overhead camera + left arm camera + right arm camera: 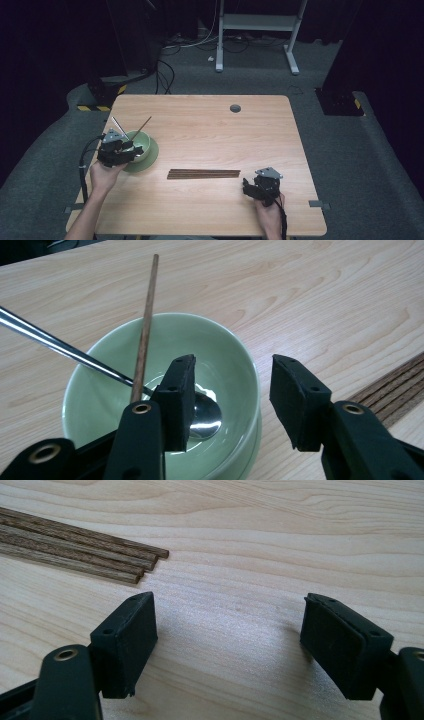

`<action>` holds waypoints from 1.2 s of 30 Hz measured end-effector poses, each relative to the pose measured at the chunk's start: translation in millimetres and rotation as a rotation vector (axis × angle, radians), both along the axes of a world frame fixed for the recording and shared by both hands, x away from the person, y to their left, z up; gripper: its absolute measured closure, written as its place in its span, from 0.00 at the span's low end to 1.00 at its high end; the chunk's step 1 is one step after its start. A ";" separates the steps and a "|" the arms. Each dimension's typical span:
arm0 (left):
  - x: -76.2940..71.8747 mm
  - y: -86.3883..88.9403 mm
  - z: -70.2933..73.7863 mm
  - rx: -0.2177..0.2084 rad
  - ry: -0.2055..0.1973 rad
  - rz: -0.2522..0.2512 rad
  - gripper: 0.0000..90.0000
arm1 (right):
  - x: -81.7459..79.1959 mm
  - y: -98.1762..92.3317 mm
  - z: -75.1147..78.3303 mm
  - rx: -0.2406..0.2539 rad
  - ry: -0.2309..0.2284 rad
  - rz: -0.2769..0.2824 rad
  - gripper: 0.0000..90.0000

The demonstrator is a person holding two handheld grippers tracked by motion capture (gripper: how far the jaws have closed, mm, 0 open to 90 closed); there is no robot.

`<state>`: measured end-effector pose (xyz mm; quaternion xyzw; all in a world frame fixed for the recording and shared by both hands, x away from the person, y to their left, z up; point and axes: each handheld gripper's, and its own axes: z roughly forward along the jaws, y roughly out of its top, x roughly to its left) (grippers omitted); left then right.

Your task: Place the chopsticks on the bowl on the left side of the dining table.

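Just bowl (235, 360) rim between open fingers (180, 390)

We see a light wooden table (210, 125) on grey carpet (390, 165), the room around it dark. At twelve o'clock stands a white frame (257, 22), with cables (165, 75) at eleven.

bare table (210, 130) beyond chopsticks (203, 174); bowl (142, 150) blocks left edge.
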<state>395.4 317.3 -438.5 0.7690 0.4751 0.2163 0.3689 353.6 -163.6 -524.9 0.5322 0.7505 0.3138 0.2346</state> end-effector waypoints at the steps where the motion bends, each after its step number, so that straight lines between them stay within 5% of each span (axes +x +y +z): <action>1: 0.1 -1.2 -0.3 -0.005 0.000 -0.003 0.57 | 0.0 0.0 0.0 0.000 0.000 0.000 0.24; 36: -3.7 -43.6 -10.2 -0.018 0.026 -0.096 0.51 | 0.0 0.0 0.0 0.000 0.000 0.000 0.24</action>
